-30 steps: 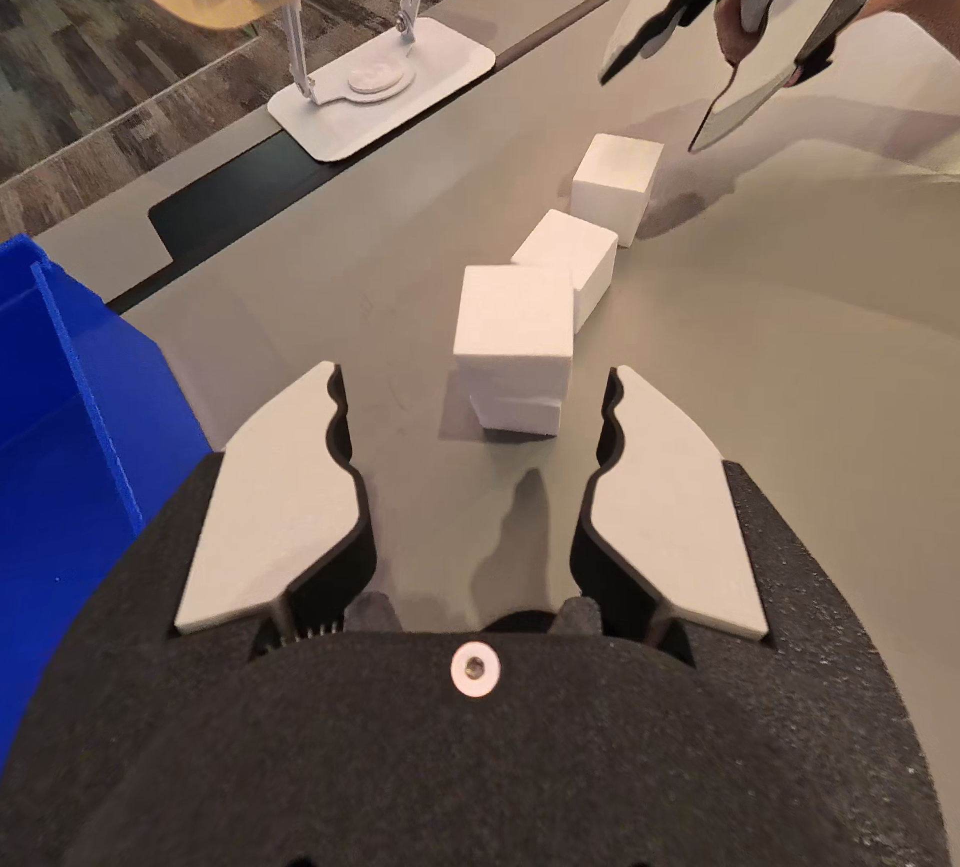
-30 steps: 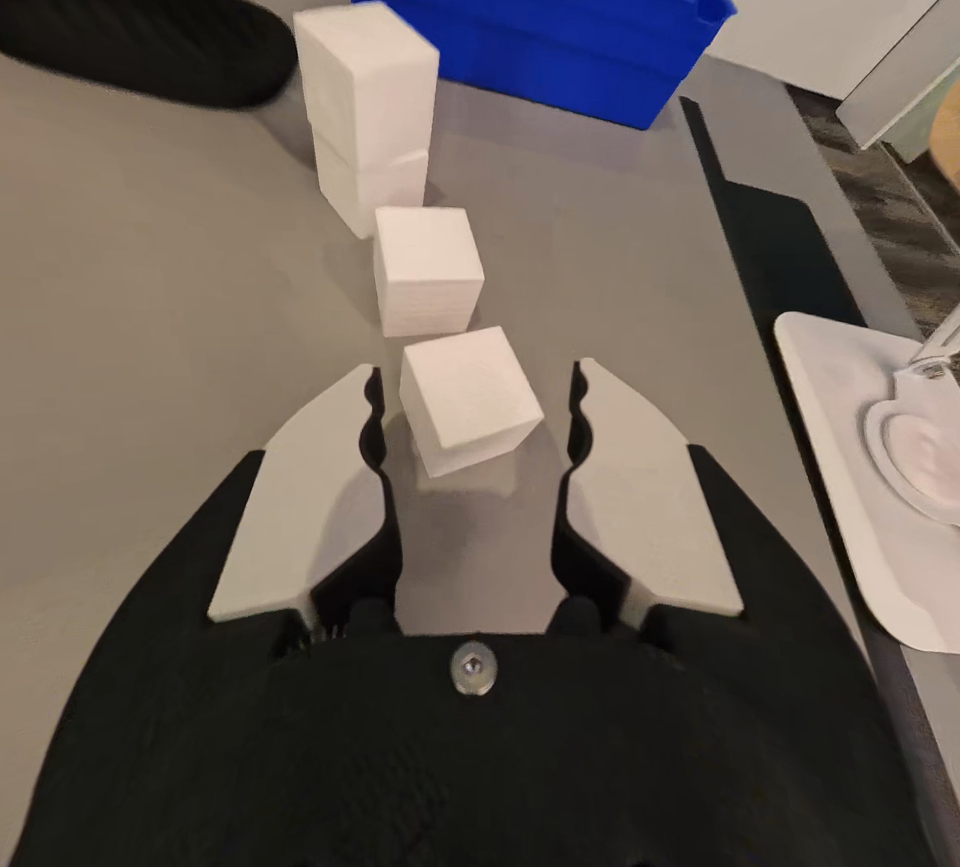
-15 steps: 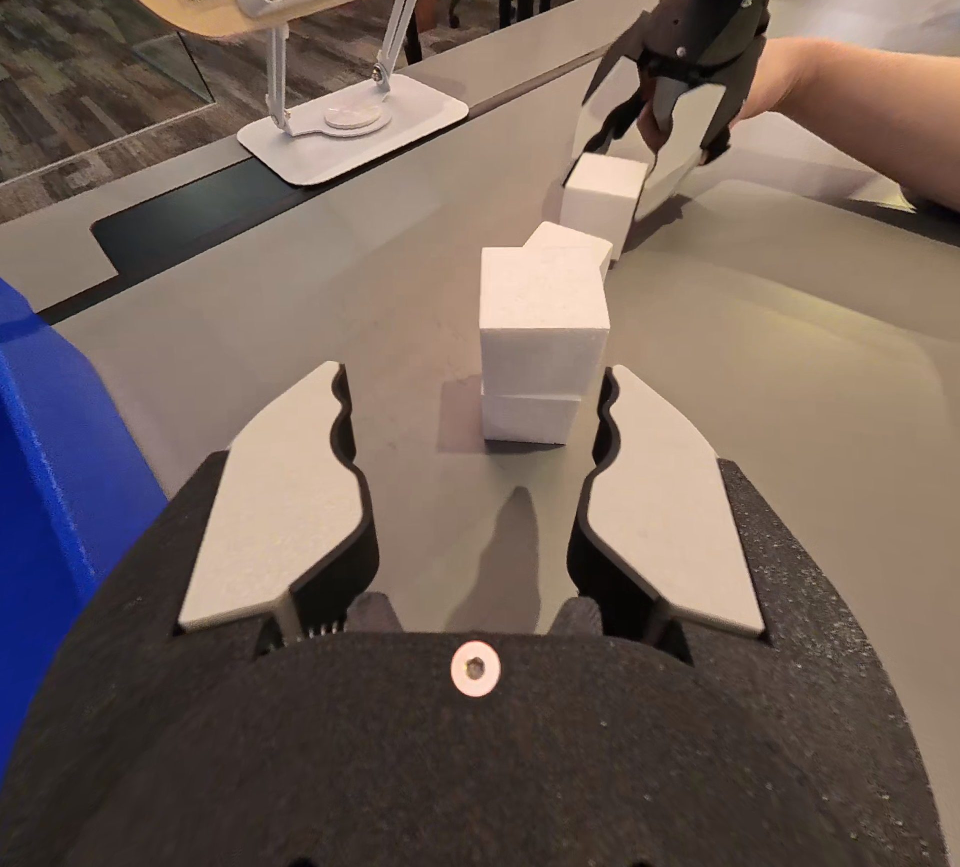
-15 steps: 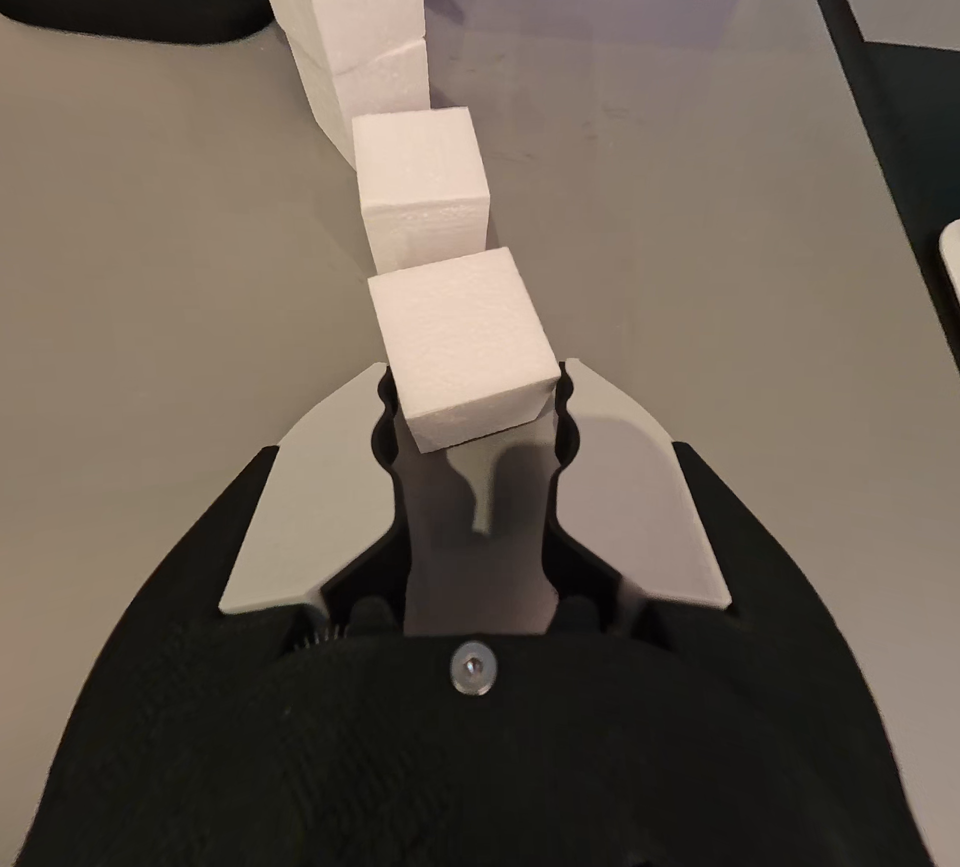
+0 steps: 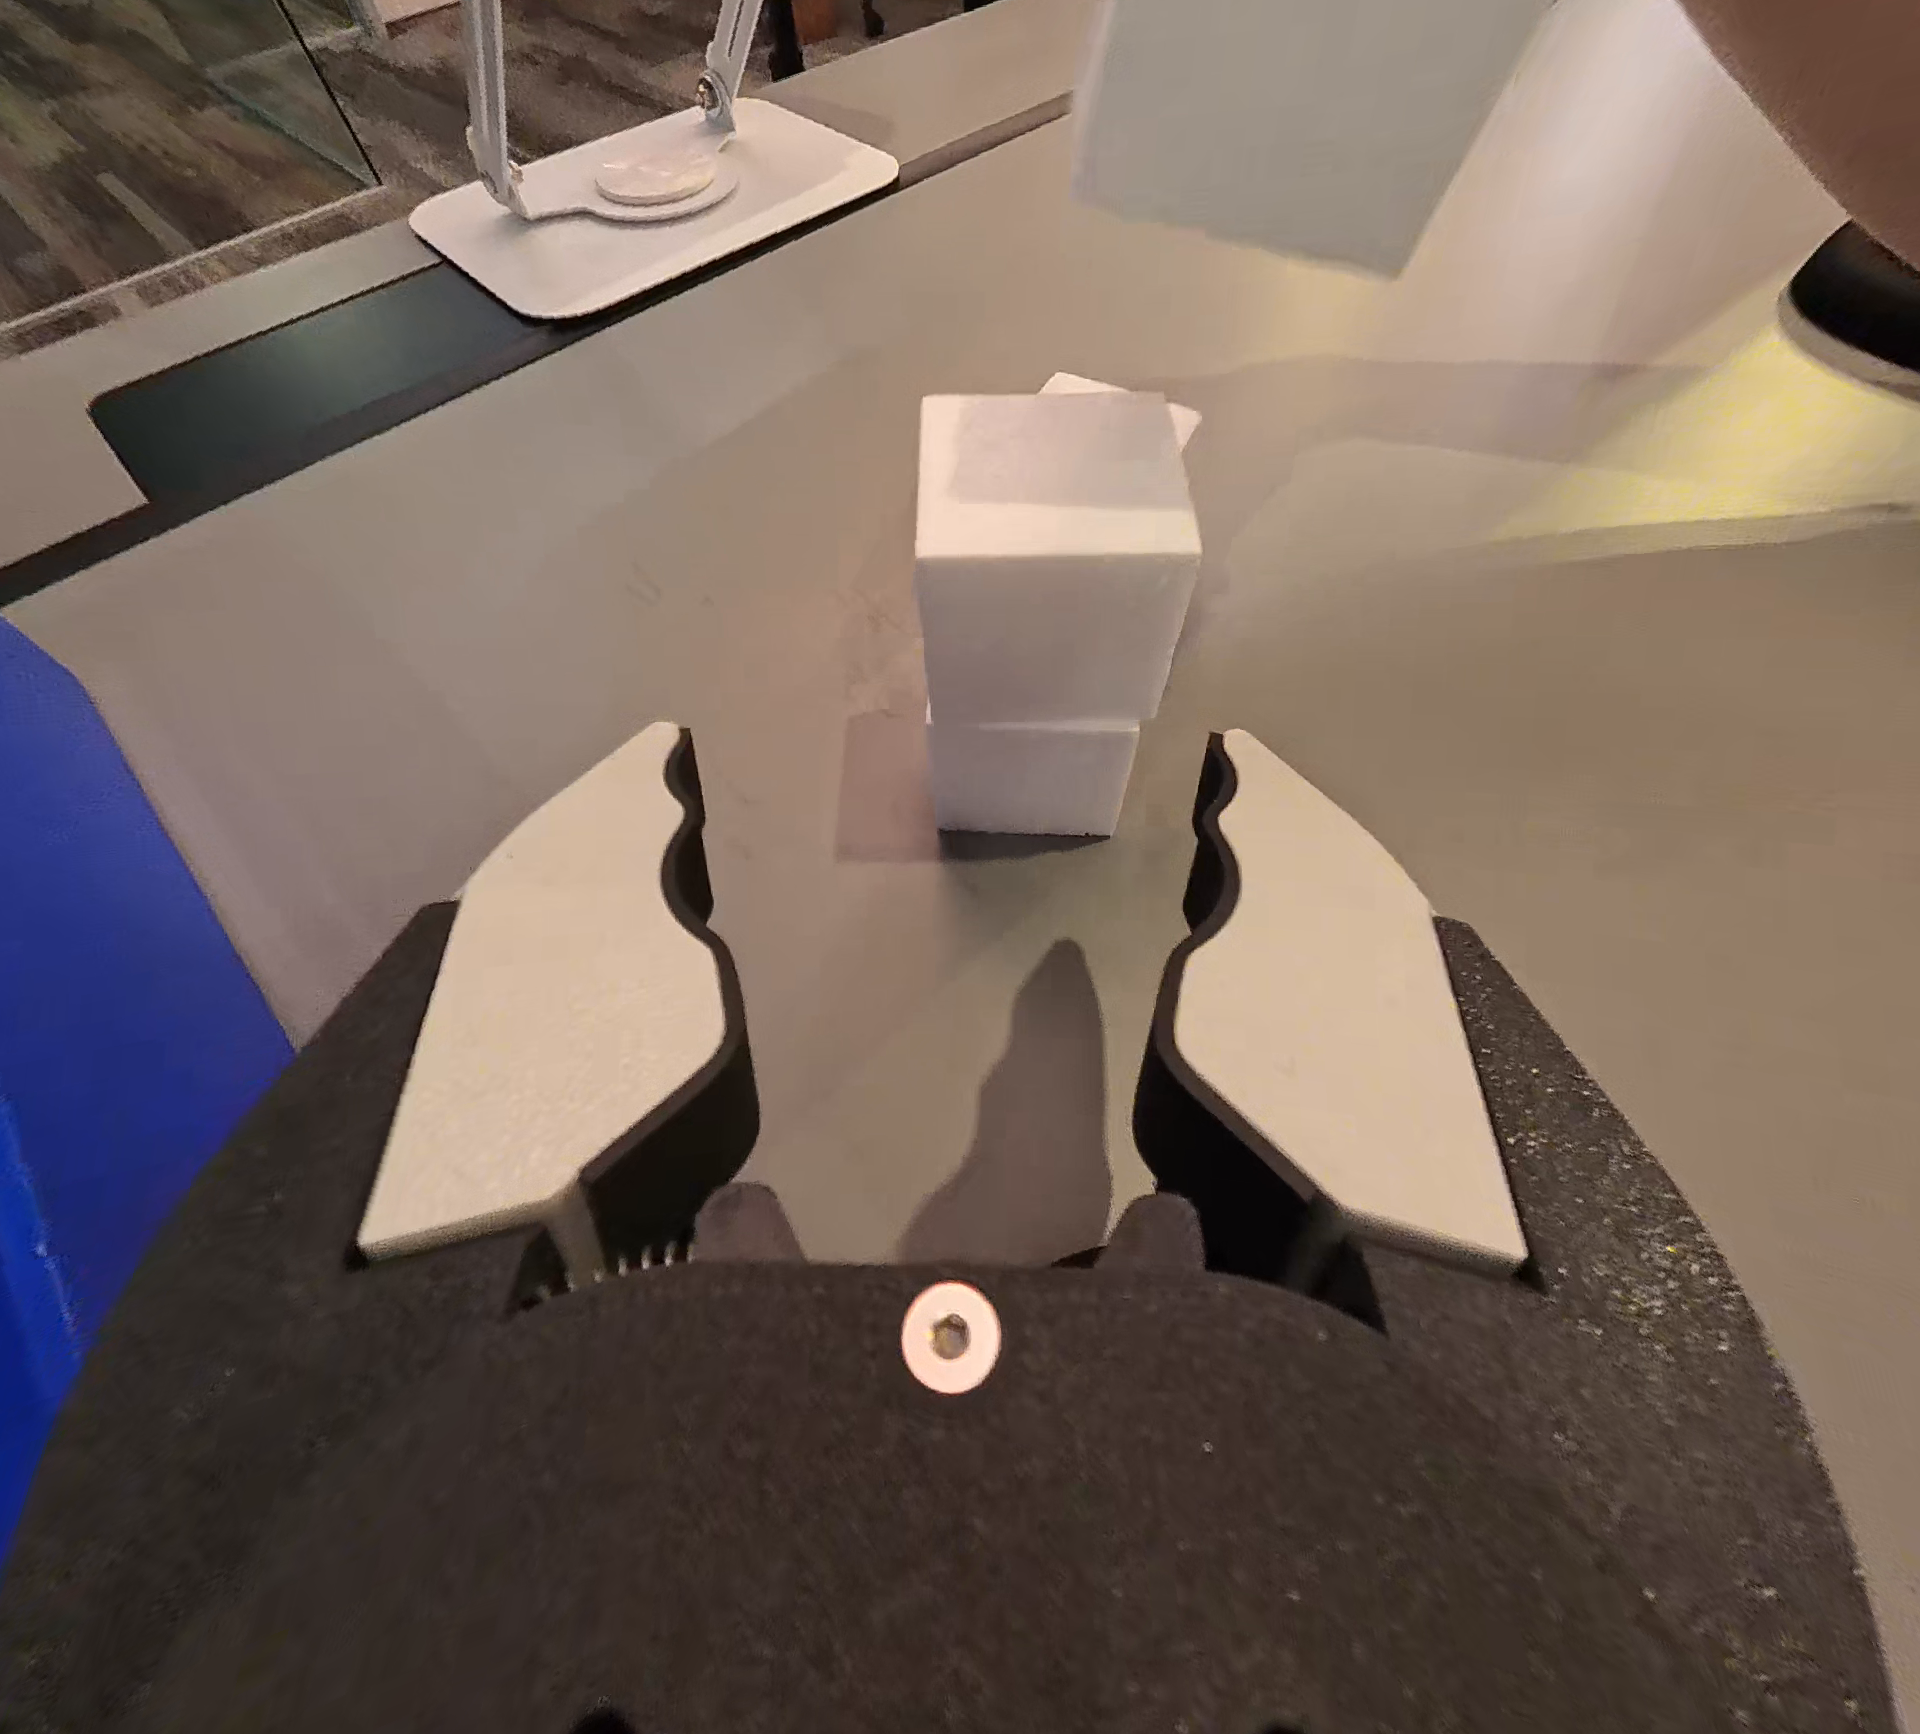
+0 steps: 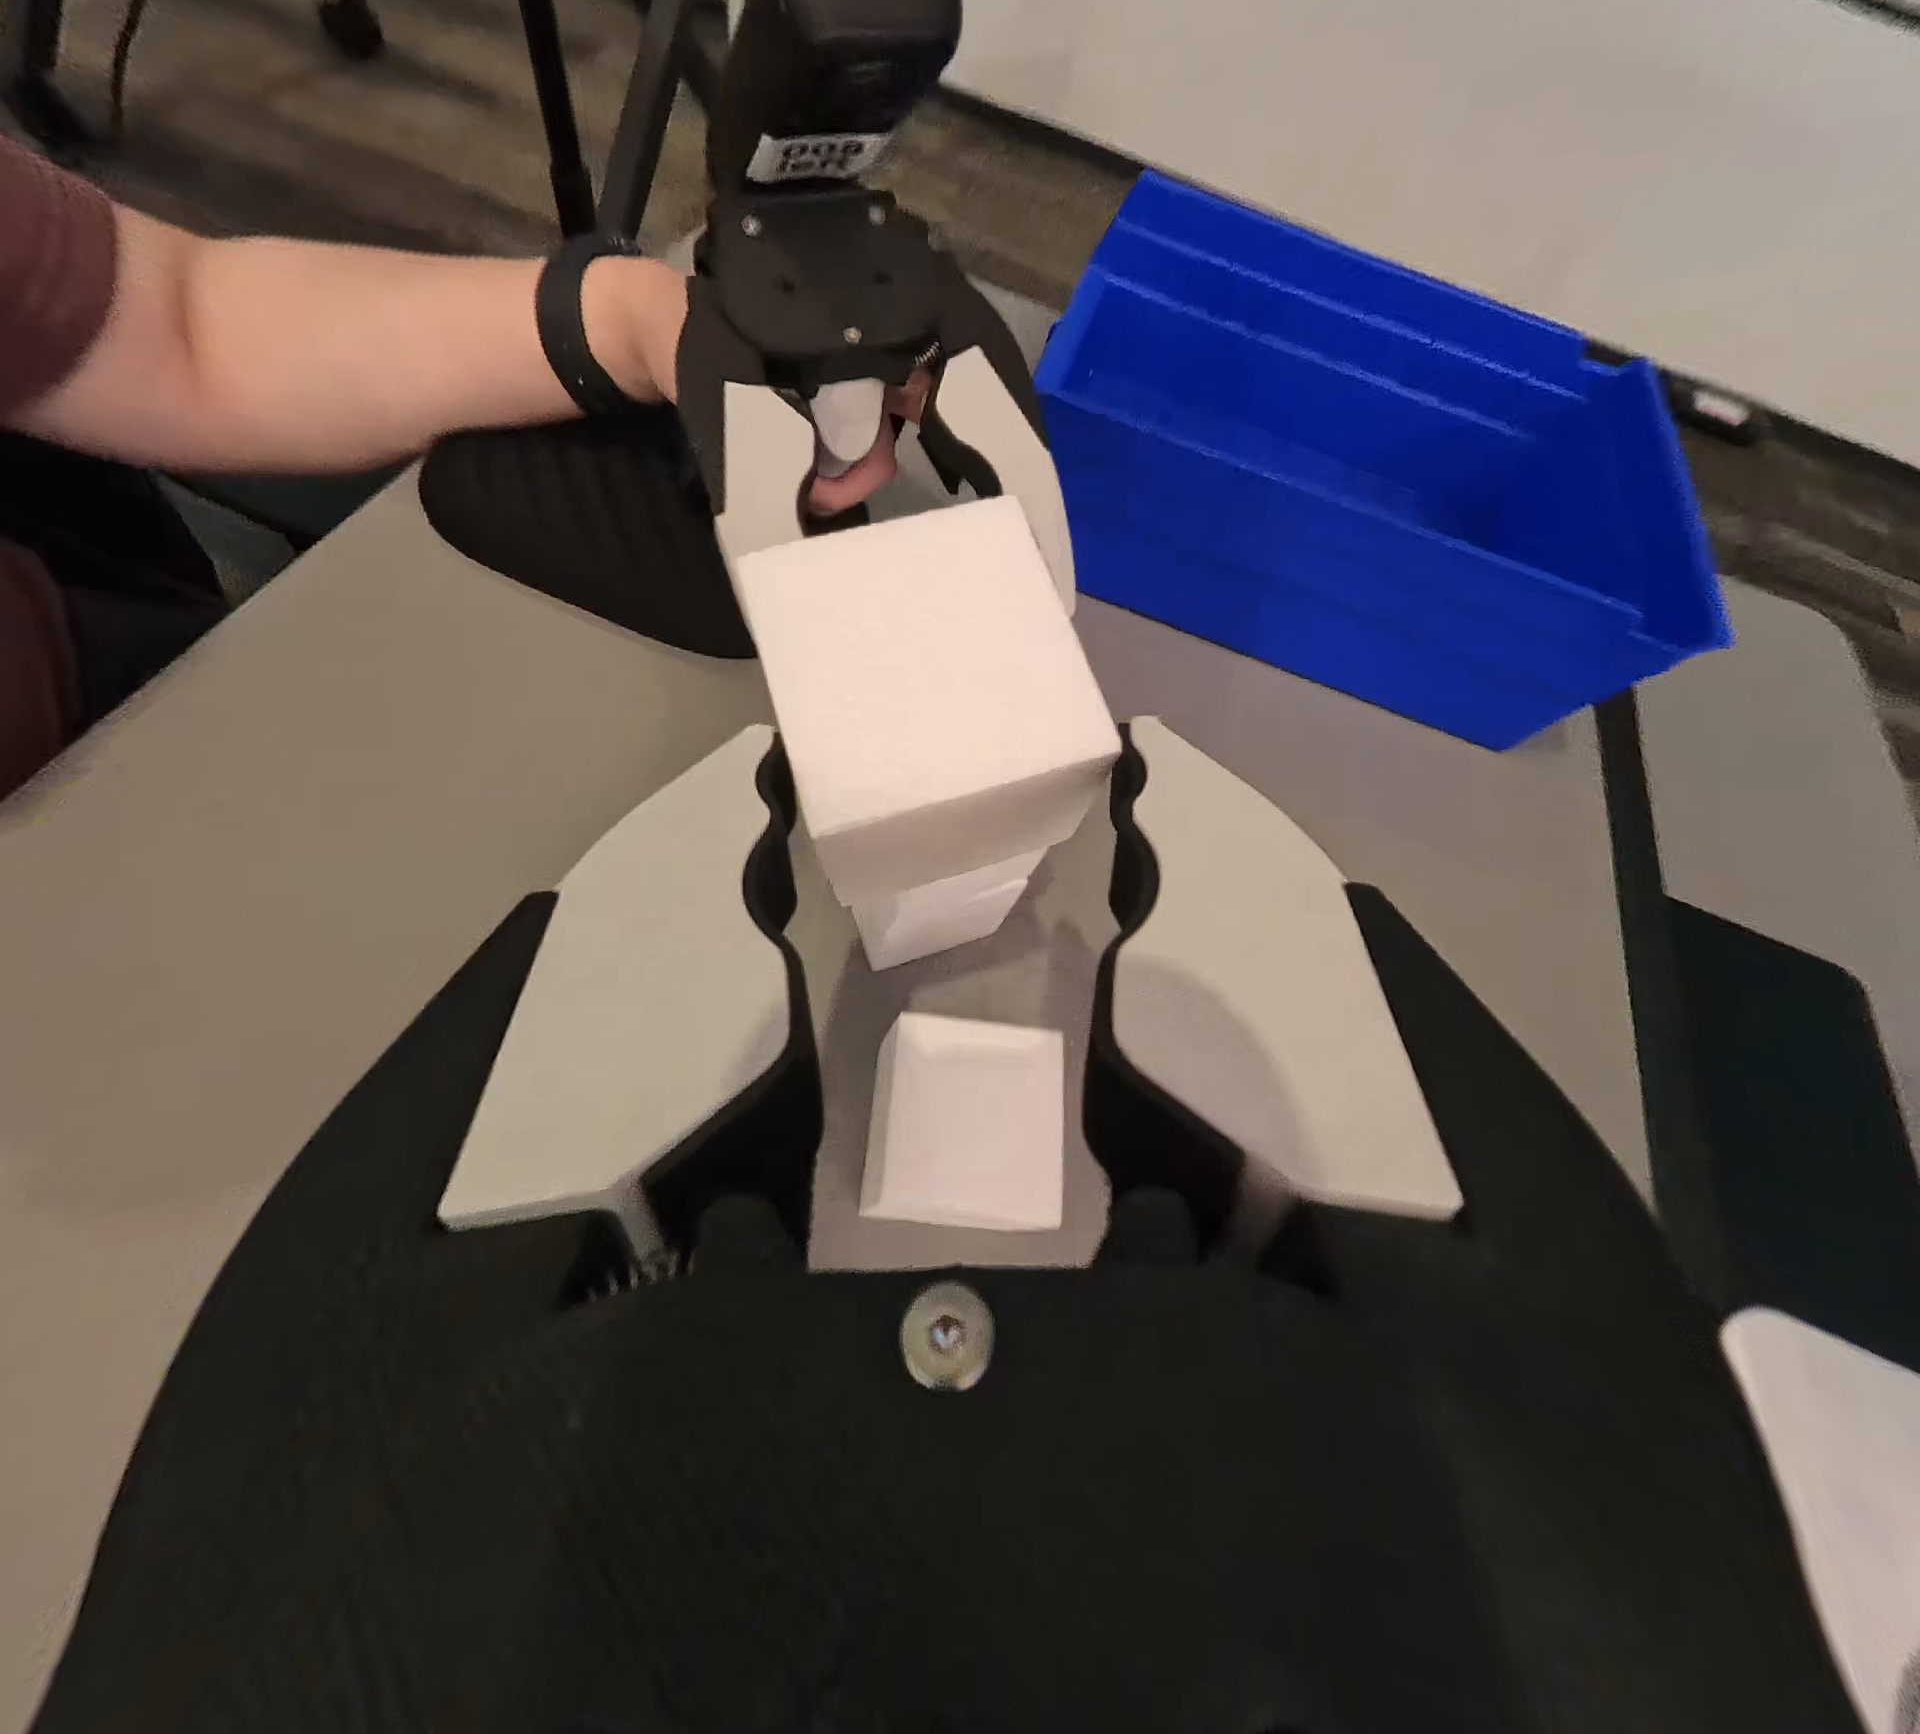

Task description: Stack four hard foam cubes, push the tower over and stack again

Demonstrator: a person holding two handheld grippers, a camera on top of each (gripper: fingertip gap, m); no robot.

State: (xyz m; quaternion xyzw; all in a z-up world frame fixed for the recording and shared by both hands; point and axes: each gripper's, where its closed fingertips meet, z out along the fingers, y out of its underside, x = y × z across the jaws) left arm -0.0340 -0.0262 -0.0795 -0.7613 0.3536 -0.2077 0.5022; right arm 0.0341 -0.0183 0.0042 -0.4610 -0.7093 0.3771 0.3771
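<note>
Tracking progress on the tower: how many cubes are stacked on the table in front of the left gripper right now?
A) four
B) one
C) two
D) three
C: the left wrist view shows an upper cube resting on a lower cube, while a third cube is in the air, clamped in the right gripper.

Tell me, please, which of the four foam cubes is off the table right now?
The held cube, clamped between the fingers of the right gripper in the air. The stacked pair and the lone cube rest on the table.
</note>
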